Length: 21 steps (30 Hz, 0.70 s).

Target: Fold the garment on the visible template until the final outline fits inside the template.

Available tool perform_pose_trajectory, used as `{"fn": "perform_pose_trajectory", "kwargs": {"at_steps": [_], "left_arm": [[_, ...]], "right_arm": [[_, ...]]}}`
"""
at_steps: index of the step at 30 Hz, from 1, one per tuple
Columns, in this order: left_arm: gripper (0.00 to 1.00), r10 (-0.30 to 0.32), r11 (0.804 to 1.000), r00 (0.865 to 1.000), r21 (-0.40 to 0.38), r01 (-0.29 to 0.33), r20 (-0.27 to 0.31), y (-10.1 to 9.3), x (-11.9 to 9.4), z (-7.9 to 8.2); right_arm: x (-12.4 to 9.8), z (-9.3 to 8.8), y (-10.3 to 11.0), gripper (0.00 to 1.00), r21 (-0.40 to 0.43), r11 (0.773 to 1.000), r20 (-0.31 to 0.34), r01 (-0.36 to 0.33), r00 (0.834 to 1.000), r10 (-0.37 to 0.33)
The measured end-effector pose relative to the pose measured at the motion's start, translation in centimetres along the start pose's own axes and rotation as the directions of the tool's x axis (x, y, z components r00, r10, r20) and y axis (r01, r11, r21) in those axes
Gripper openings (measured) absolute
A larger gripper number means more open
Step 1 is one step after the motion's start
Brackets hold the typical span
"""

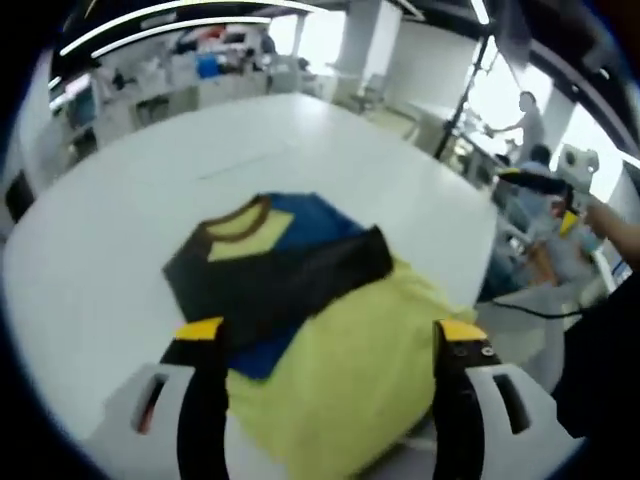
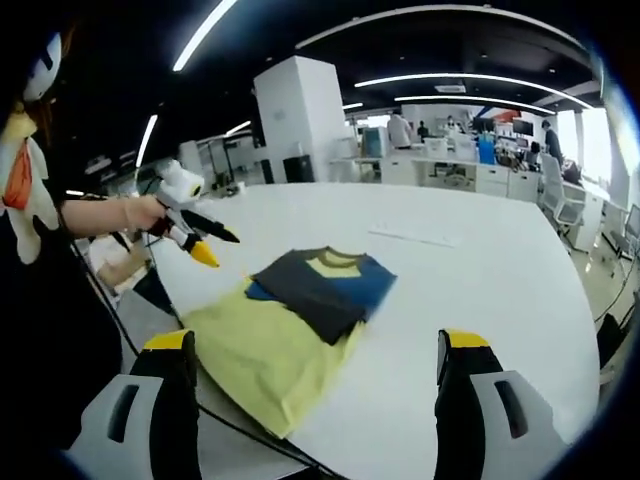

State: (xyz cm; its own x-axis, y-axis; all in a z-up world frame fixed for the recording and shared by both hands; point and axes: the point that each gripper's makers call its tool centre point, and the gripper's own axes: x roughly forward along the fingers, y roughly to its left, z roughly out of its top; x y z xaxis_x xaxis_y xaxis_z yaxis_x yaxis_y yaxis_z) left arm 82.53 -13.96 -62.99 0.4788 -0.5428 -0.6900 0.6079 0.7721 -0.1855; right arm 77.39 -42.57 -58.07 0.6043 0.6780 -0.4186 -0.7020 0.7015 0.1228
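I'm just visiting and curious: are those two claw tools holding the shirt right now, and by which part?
Nothing is held. The left gripper and right gripper are both open, above the folded garment on the yellow template.

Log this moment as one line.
garment: partly folded on table | left gripper: lifted, open, empty | right gripper: open, empty

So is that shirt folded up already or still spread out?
Folded: the shirt lies as a compact bundle, dark sleeve across its blue body, on the yellow template.
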Motion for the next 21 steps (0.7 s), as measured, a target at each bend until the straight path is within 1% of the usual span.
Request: {"fn": "perform_pose_trajectory", "kwargs": {"at_steps": [5, 6, 9, 13, 17, 21], "left_arm": [[0.93, 0.019, 1.000, 1.000, -0.009, -0.018, 0.017, 0.6, -2.3, -1.0], [0.97, 0.033, 0.998, 0.998, -0.048, -0.031, 0.051, 1.0, -4.0, -1.5], [0.99, 0.049, 0.997, 0.996, -0.066, -0.044, 0.071, 1.4, -5.6, -1.9], [0.99, 0.073, 0.994, 0.993, -0.089, -0.064, 0.094, 2.0, -7.8, -2.7], [0.99, 0.087, 0.992, 0.992, -0.099, -0.078, 0.096, 2.1, -9.5, -3.7], [0.99, 0.092, 0.990, 0.989, -0.121, -0.078, 0.114, 2.0, -11.3, -4.6]], "right_arm": [[0.1, 0.3, 0.5, 1.00, -0.015, 1.000, -0.004, -0.006, 1.000, 0.006], [-0.1, 0.5, 0.7, 1.00, -0.024, 1.000, -0.003, -0.004, 1.000, 0.004], [-0.3, 0.7, 0.9, 1.00, -0.029, 1.000, -0.005, 0.000, 1.000, 0.000], [-0.6, 0.9, 1.1, 1.00, -0.033, 0.999, -0.008, 0.003, 1.000, -0.003], [-0.7, 0.8, 1.1, 1.00, -0.038, 0.999, -0.013, 0.005, 1.000, -0.006], [-0.7, 0.6, 1.3, 1.00, -0.039, 0.999, -0.024, 0.004, 1.000, -0.005]]}}
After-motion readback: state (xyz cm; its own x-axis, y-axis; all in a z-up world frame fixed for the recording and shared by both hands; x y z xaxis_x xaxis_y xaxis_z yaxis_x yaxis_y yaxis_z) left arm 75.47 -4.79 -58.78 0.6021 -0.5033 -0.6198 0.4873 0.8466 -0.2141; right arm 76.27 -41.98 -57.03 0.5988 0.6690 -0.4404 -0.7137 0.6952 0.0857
